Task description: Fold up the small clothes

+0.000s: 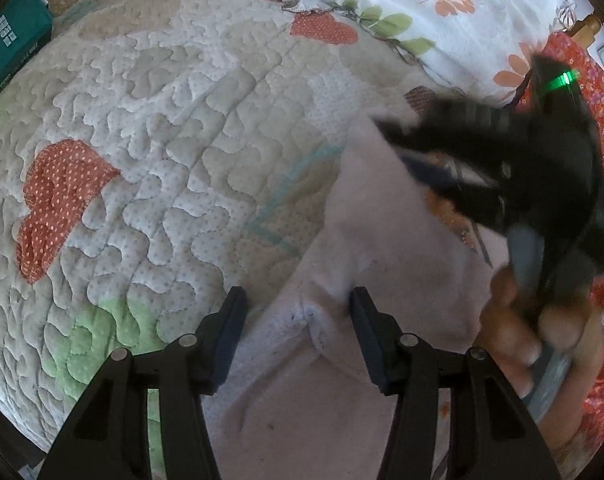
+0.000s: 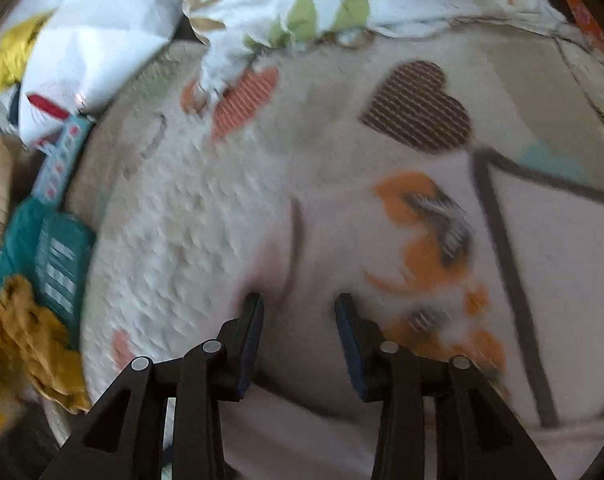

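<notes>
A small pale pink garment (image 1: pixel 385 248) lies on the quilted bedspread (image 1: pixel 162 152). My left gripper (image 1: pixel 298 300) is open, its fingers on either side of a fold near a seam at the garment's lower left. In the left wrist view the right gripper (image 1: pixel 405 152) shows blurred at the right over the garment, held by a hand (image 1: pixel 513 332). In the right wrist view the right gripper (image 2: pixel 300 304) is open over the garment (image 2: pixel 341 240), close to its left edge, next to an orange and grey print (image 2: pixel 425 228).
A floral white pillow (image 1: pixel 441 8) lies at the far side of the bed. A teal box (image 1: pixel 10 40) sits at the left edge; it also shows in the right wrist view (image 2: pixel 50 244) with yellow cloth (image 2: pixel 34 344) beside it. Red patterned fabric (image 1: pixel 597 92) lies at right.
</notes>
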### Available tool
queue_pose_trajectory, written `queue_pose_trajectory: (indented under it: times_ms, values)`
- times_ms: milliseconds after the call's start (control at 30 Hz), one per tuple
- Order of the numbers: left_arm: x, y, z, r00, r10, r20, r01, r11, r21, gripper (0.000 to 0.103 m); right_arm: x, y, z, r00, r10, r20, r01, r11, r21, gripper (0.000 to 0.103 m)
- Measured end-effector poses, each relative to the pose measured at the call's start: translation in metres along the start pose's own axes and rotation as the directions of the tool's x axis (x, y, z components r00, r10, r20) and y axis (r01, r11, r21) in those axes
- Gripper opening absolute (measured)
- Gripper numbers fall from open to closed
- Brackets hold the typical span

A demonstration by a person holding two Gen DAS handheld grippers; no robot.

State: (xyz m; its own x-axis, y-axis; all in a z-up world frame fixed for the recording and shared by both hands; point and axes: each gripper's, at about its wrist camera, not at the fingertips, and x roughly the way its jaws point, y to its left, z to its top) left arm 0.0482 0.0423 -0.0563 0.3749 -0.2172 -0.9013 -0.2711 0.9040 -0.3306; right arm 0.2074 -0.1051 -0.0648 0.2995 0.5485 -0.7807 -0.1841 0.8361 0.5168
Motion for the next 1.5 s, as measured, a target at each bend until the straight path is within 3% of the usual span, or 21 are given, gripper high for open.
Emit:
queue_pose_trajectory:
  times_ms: [33, 67, 100, 267, 333, 433, 567, 633, 733, 833, 933, 1067, 1200, 1233, 1300, 1367, 1433, 1500]
  values:
    - [0.0, -0.001, 0.0, 1.0, 0.001, -0.004, -0.001, 1.0, 0.004, 0.053, 0.004, 0.002, 0.006, 0.998, 0.056, -0.016, -0.056, 0.998, 0.013, 0.034]
    - [0.0, -0.001, 0.001, 1.0, -0.001, -0.007, 0.001, 1.0, 0.004, 0.053, 0.008, 0.006, 0.01, 0.994, 0.1, -0.032, -0.099, 0.995, 0.017, 0.01]
    - [0.0, 0.0, 0.002, 1.0, -0.005, -0.01, 0.005, 1.0, 0.0, 0.053, 0.012, 0.011, 0.013, 0.992, 0.111, -0.053, -0.111, 0.994, 0.006, 0.004]
    - [-0.004, 0.008, 0.011, 1.0, 0.011, 0.005, -0.011, 0.999, -0.031, 0.052, 0.033, 0.051, 0.03, 0.997, 0.033, -0.074, -0.04, 0.994, -0.098, 0.004]
    - [-0.007, 0.013, 0.015, 1.0, -0.009, 0.009, 0.009, 0.999, -0.042, 0.052, 0.04, 0.06, 0.04, 0.998, 0.003, -0.058, -0.009, 0.995, -0.1, 0.004]
    - [-0.012, 0.018, 0.017, 0.999, 0.016, 0.028, -0.015, 0.999, -0.038, 0.052, 0.046, 0.064, 0.053, 0.999, -0.049, -0.021, 0.046, 0.991, -0.124, 0.004]
    - [-0.022, 0.03, 0.021, 0.997, 0.048, 0.059, -0.046, 0.998, -0.036, 0.053, 0.023, 0.057, 0.056, 0.997, -0.079, 0.021, 0.081, 0.989, -0.125, 0.004]
    - [-0.026, 0.036, 0.021, 0.996, 0.061, 0.07, -0.058, 0.998, -0.037, 0.054, 0.0, 0.048, 0.048, 0.996, -0.082, 0.03, 0.085, 0.989, -0.124, 0.012]
    - [-0.031, 0.039, 0.016, 0.994, 0.068, 0.081, -0.065, 0.997, -0.036, 0.057, -0.045, 0.026, 0.02, 0.995, -0.088, 0.038, 0.093, 0.985, -0.143, 0.031]
    - [-0.032, 0.042, 0.011, 0.996, 0.06, 0.073, -0.059, 0.998, -0.021, 0.058, -0.097, -0.006, -0.027, 0.993, -0.114, 0.043, 0.118, 0.983, -0.14, 0.033]
    - [-0.034, 0.042, -0.003, 0.997, 0.053, 0.058, -0.053, 0.999, 0.002, 0.06, -0.154, -0.049, -0.077, 0.986, -0.145, 0.081, 0.151, 0.986, -0.07, 0.044]
    - [-0.029, 0.052, -0.019, 1.0, -0.026, 0.009, 0.026, 1.0, 0.015, 0.062, -0.228, -0.111, -0.145, 0.946, -0.28, 0.16, 0.275, 0.96, 0.054, 0.056]
    - [-0.035, 0.05, -0.046, 0.998, -0.061, 0.029, 0.058, 0.995, 0.079, 0.062, -0.269, -0.177, -0.214, 0.902, -0.401, 0.163, 0.361, 0.904, 0.228, 0.057]
    - [-0.036, 0.049, -0.055, 0.997, -0.075, 0.03, 0.072, 0.993, 0.098, 0.062, -0.27, -0.188, -0.226, 0.901, -0.405, 0.153, 0.359, 0.897, 0.259, 0.057]
    - [-0.038, 0.046, -0.069, 0.995, -0.092, 0.037, 0.087, 0.988, 0.13, 0.062, -0.267, -0.208, -0.249, 0.923, -0.358, 0.141, 0.299, 0.898, 0.322, 0.057]
    - [-0.039, 0.043, -0.083, 0.993, -0.112, 0.047, 0.104, 0.982, 0.159, 0.062, -0.256, -0.222, -0.271, 0.96, -0.225, 0.164, 0.151, 0.915, 0.373, 0.058]
    - [-0.04, 0.042, -0.098, 0.99, -0.129, 0.059, 0.116, 0.976, 0.182, 0.062, -0.26, -0.219, -0.284, 0.958, -0.177, 0.226, 0.084, 0.926, 0.369, 0.059]
    - [-0.043, 0.044, -0.113, 0.986, -0.148, 0.071, 0.132, 0.973, 0.19, 0.062, -0.256, -0.217, -0.294, 0.968, -0.042, 0.249, -0.059, 0.922, 0.383, 0.059]
